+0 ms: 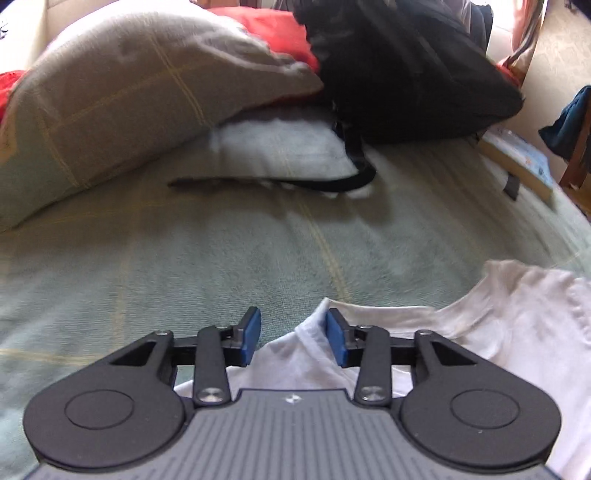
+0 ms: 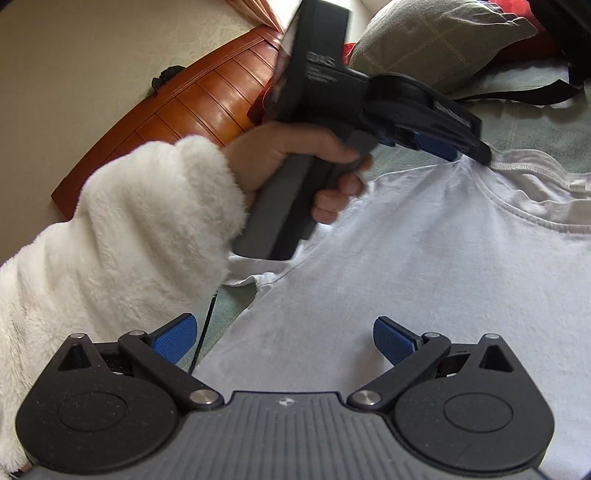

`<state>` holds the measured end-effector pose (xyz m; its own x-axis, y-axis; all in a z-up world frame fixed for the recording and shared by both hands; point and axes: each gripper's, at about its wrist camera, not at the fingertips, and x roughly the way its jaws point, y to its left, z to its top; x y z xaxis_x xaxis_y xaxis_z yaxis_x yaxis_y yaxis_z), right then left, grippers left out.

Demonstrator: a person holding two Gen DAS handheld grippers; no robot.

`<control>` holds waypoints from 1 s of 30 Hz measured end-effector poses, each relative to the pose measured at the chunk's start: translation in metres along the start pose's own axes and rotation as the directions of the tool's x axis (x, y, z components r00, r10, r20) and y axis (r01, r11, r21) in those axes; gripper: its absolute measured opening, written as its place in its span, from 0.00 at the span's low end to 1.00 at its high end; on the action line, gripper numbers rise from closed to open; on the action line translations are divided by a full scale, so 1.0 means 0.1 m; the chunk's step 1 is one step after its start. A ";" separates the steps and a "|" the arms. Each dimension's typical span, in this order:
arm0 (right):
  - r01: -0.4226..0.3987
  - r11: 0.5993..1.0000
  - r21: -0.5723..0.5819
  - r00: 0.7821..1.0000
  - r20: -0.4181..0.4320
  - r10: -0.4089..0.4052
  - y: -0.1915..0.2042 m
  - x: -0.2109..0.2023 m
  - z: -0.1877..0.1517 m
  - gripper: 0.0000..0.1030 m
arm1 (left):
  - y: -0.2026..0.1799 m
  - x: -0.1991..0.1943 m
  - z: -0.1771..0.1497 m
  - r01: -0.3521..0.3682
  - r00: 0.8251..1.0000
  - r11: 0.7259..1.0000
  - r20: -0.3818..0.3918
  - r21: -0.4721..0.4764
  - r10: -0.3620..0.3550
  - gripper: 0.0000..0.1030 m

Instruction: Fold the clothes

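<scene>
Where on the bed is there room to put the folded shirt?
The bare bedspread between the pillow and the white shirt is free. It is crowded further back: the black bag and its strap, with a book at the edge.

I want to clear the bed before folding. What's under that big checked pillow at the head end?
Under the checked pillow lie a red cloth and a paler pillow. Anything further beneath it is covered.
</scene>
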<state>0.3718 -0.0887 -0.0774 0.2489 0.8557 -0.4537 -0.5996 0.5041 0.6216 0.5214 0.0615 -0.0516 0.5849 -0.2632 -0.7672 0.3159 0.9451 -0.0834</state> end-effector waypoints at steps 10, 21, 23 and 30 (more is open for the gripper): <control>-0.005 1.000 0.008 1.000 0.024 0.004 0.02 -0.02 -0.01 1.00 | 0.42 -1.20 -0.56 -0.119 0.992 0.991 -0.041 -0.063 0.116 0.60; 0.020 1.000 -0.017 1.000 0.007 -0.020 0.06 0.01 -0.02 1.00 | 1.50 -1.50 -1.24 -0.217 0.970 0.874 0.005 -0.434 0.244 0.56; 0.019 1.000 -0.020 1.000 0.000 -0.019 0.04 0.03 -0.03 1.00 | 1.65 -1.57 -1.26 -0.250 0.959 0.854 0.005 -0.456 0.284 0.55; 0.021 0.999 -0.035 1.000 -0.006 -0.021 0.02 0.09 -0.05 1.00 | 1.73 -1.84 -1.70 -0.219 0.965 0.838 0.015 -0.499 0.261 0.57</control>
<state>0.3693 -0.0808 -0.0836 0.2569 0.8442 -0.4704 -0.6209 0.5172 0.5891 0.3414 0.3061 -0.0328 0.6583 -0.0097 -0.7527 -0.2361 0.9468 -0.2188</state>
